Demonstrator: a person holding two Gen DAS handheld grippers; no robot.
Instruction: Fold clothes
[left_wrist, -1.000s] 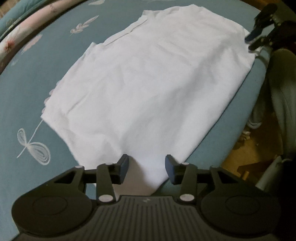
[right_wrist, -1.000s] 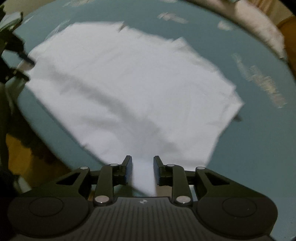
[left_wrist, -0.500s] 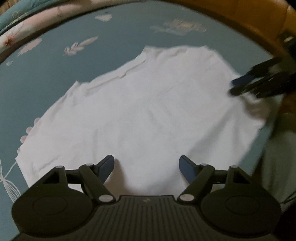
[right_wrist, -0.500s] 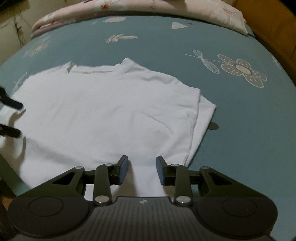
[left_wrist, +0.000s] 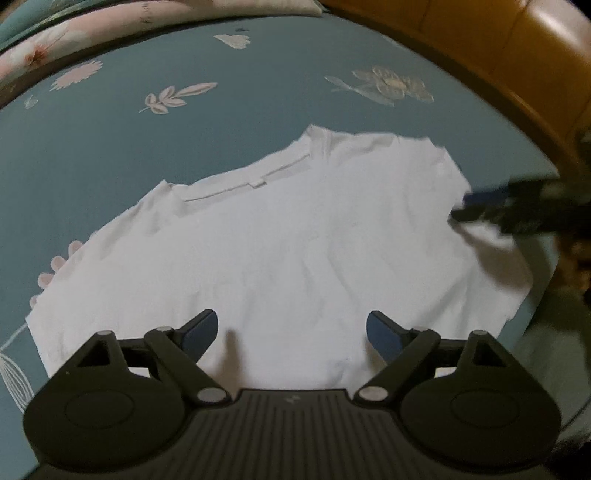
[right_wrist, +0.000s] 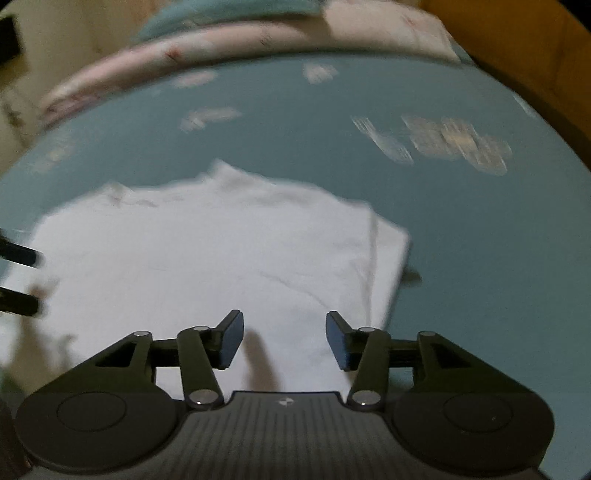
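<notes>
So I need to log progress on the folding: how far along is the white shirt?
Done: the white shirt lies flat on the blue sheet, its side already folded in, the doubled edge showing in the right wrist view. In hand: nothing; the left gripper and right gripper are both opening, their pads off the cloth. Left: probably further folds to make it compact.

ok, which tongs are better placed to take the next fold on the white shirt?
Right, probably. The right tongs are opening beside the shirt's stacked side edge, nothing between them. The left tongs are opening over mid-hem.
</notes>
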